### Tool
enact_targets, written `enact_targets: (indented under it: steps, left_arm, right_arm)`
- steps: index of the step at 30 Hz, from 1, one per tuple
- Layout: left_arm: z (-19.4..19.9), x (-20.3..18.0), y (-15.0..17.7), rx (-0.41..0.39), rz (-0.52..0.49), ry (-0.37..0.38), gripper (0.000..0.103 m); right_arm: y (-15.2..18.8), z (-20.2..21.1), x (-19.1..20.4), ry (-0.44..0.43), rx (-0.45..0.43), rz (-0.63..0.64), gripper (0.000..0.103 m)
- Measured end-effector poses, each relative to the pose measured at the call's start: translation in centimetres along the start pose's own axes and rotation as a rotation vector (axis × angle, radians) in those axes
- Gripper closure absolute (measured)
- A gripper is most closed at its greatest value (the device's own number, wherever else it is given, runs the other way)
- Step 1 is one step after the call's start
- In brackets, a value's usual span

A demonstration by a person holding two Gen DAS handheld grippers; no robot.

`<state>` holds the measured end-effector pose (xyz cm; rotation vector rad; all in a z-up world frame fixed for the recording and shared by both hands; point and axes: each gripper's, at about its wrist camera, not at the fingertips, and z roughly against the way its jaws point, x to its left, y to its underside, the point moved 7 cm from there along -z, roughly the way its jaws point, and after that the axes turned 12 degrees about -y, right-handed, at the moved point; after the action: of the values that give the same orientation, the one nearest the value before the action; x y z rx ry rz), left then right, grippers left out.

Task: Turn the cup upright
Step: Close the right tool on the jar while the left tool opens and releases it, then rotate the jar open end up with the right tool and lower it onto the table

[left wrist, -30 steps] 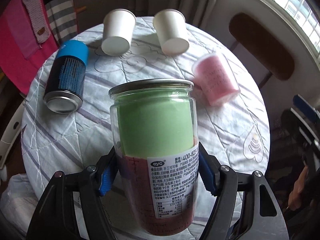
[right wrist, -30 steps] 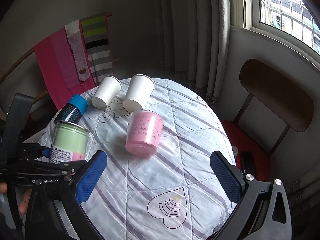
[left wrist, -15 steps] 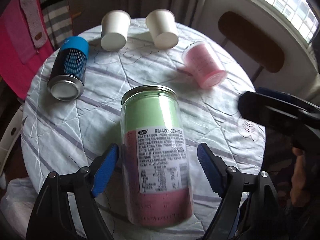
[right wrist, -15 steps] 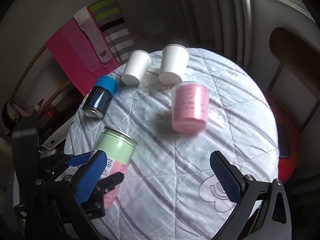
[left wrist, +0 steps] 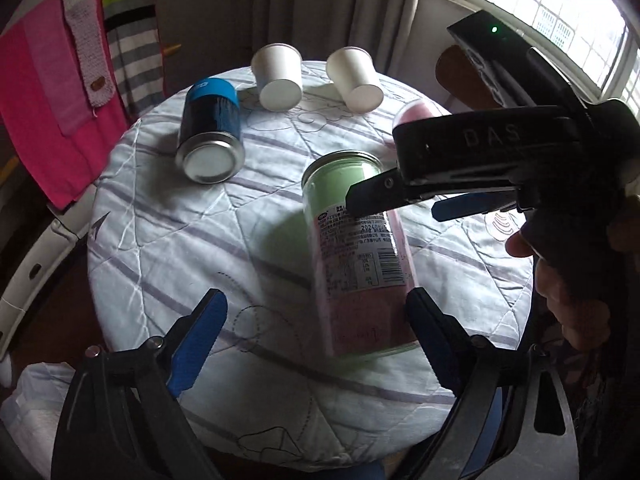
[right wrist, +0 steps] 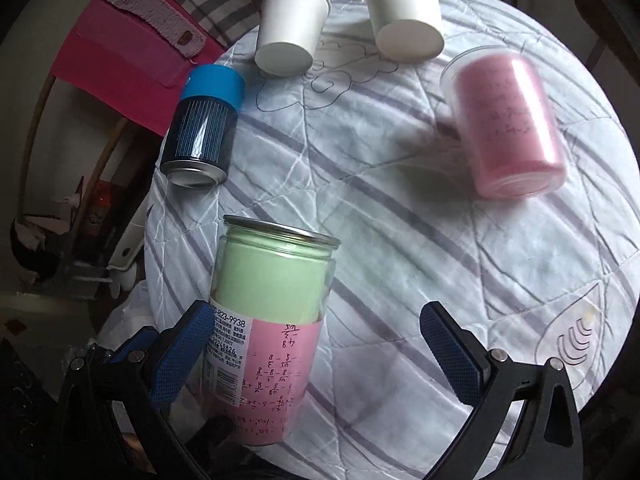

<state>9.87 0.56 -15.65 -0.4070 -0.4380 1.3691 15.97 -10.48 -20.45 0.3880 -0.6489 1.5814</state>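
Observation:
A clear jar with green and pink paper inside point(left wrist: 356, 256) stands on the round quilted table point(left wrist: 200, 240), metal end up; it also shows in the right wrist view point(right wrist: 268, 320). My left gripper point(left wrist: 316, 332) is open, its fingers apart on either side of the jar's base and off it. My right gripper point(right wrist: 316, 352) is open above the table; its left finger is beside the jar. It crosses the left wrist view point(left wrist: 460, 160). A pink cup point(right wrist: 508, 120), a dark can with a blue cap point(right wrist: 204, 128) and two white paper cups point(right wrist: 290, 28) point(right wrist: 404, 8) stand mouth down.
A pink cloth and striped knitwear point(left wrist: 48, 92) hang at the far left behind the table. A chair back point(left wrist: 460, 72) stands at the far right under the window. A heart drawing point(right wrist: 576, 340) marks the cloth near the right edge.
My left gripper has opened, let go of the jar and backed off. My right gripper has swung in over the table toward the jar.

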Motion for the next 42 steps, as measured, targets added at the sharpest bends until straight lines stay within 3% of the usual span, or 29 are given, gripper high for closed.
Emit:
enact_targets:
  steps: [5,8,11,16,23,32,37,42]
  left_arm:
    - [-0.4,0.4,0.0,-0.001,0.012,0.033,0.008]
    - [-0.6,0.2,-0.2,0.004,0.009,0.052,0.008]
    - [-0.9,-0.5,-0.2,0.015,-0.005,0.072,0.009]
    - [-1.7,-1.7,-0.4,0.053,-0.002,0.106,0.009]
    - [-2.1,-1.0,-1.2,0.013,0.047,0.063,0.009]
    - [-3.2,1.2,-0.3,0.049,0.078,0.017,0.009]
    - [-2.5,3.1,0.2,0.022,0.106,-0.032,0.009]
    - [-1.2,4.7,0.5,-0.027,0.133,-0.093,0.009]
  right_arm:
    - [-0.7,-1.8,0.5,-0.042,0.032,-0.065,0.002]
    - [-0.6,-2.7,0.8,-0.079,0.052,-0.079,0.012]
    - [-0.8,-2.8,1.3,-0.131,0.05,-0.072,0.028]
    - [-1.3,-2.7,2.0,-0.111,0.01,-0.021,0.029]
    - [-2.4,0.6,4.3,-0.11,-0.232,0.19,0.029]
    - [-0.6,4.9,4.6,0.096,-0.571,0.459,0.029]
    - [1.2,5.2,5.3,0.146,-0.672,0.526,0.029]
    - [3.7,6.0,5.9,0.204,-0.708,0.565,0.029]
